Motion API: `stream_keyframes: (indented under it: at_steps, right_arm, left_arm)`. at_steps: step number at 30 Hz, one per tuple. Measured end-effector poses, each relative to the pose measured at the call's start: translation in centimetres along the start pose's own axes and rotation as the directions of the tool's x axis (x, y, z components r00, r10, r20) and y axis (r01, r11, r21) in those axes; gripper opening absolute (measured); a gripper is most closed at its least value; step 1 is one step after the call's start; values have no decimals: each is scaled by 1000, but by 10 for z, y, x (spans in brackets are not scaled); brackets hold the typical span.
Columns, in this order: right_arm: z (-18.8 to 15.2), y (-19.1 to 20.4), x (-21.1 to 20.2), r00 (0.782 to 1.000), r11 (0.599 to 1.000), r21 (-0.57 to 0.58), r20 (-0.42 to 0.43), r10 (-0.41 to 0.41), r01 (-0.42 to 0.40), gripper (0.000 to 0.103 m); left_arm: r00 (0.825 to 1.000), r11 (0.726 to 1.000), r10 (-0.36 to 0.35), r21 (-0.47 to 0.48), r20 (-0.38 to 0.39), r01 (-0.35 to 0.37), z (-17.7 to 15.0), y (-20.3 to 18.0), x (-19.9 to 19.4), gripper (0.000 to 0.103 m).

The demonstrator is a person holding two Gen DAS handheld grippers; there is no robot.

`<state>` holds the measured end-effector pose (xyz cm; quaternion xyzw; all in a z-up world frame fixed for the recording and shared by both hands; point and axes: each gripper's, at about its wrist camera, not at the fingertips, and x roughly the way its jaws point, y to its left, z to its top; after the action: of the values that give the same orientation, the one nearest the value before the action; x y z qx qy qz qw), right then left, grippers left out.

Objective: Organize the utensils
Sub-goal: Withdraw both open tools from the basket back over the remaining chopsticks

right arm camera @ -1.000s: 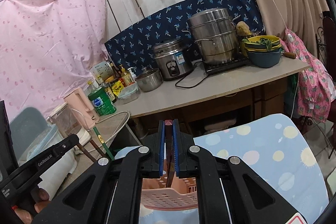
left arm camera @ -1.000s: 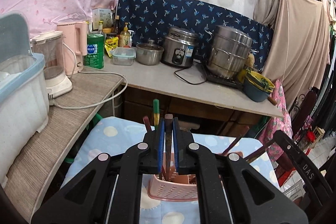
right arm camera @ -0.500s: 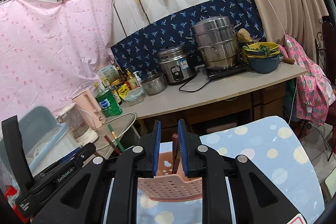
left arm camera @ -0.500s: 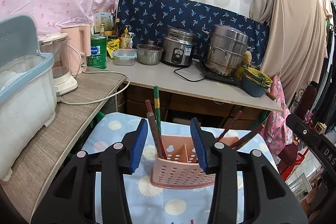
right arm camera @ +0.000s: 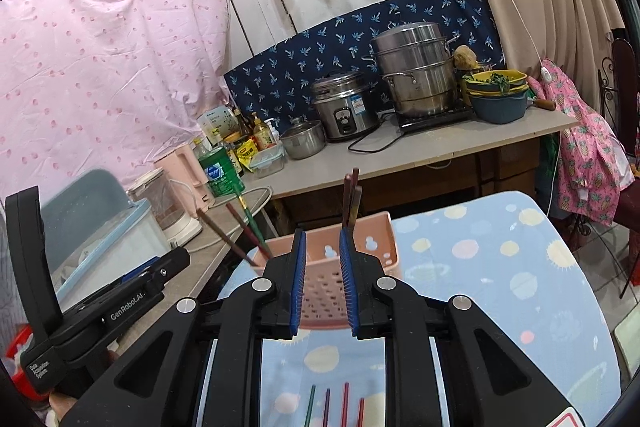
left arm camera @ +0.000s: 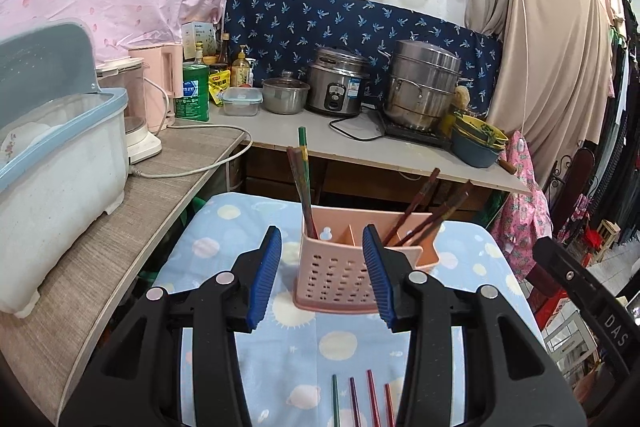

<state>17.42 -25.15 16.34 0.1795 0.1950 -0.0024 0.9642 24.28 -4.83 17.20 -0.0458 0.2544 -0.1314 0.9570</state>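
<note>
A pink perforated utensil holder (left arm camera: 340,259) stands on the blue patterned cloth (left arm camera: 224,247); it also shows in the right wrist view (right arm camera: 376,239). Chopsticks stand in it: a bunch on the left (left arm camera: 302,179) and a bunch leaning right (left arm camera: 424,207). Several loose chopsticks (left arm camera: 362,403) lie on the cloth near me, also seen in the right wrist view (right arm camera: 336,403). My left gripper (left arm camera: 323,279) is open and empty, just short of the holder. My right gripper (right arm camera: 323,283) is open and empty, close behind the holder.
A white and blue dish box (left arm camera: 52,163) sits on the wooden counter at left. The far counter (left arm camera: 360,147) holds a rice cooker (left arm camera: 336,87), steel steamer pot (left arm camera: 424,87), bottles and bowls. The other gripper's body (right arm camera: 92,299) is at my right view's lower left.
Both grippers have opened, let go of the chopsticks they held into the holder, and pulled back from it. The holder now shows whole.
</note>
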Motion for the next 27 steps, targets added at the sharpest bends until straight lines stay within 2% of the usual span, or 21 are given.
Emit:
stream_keyframes:
  at_steps: [5, 16, 22, 27]
  right_arm:
    - [-23, 1, -14, 1000, 1000, -15, -30, -3, 3, 18]
    - [-84, -13, -36, 990, 1000, -12, -137, -21, 20, 18]
    - [-125, -19, -47, 976, 999, -40, -212, -43, 36, 18]
    - [-164, -18, -54, 956, 995, -87, -284, -68, 45, 18]
  left_arm:
    - [1000, 1000, -1, 13, -14, 1, -20, 0, -14, 40]
    - [994, 999, 14, 45, -108, -9, -91, 0, -32, 40]
    - [986, 998, 20, 58, -163, -11, -130, 2, -40, 40]
    - [976, 999, 10, 37, -219, -2, -161, 8, -43, 40]
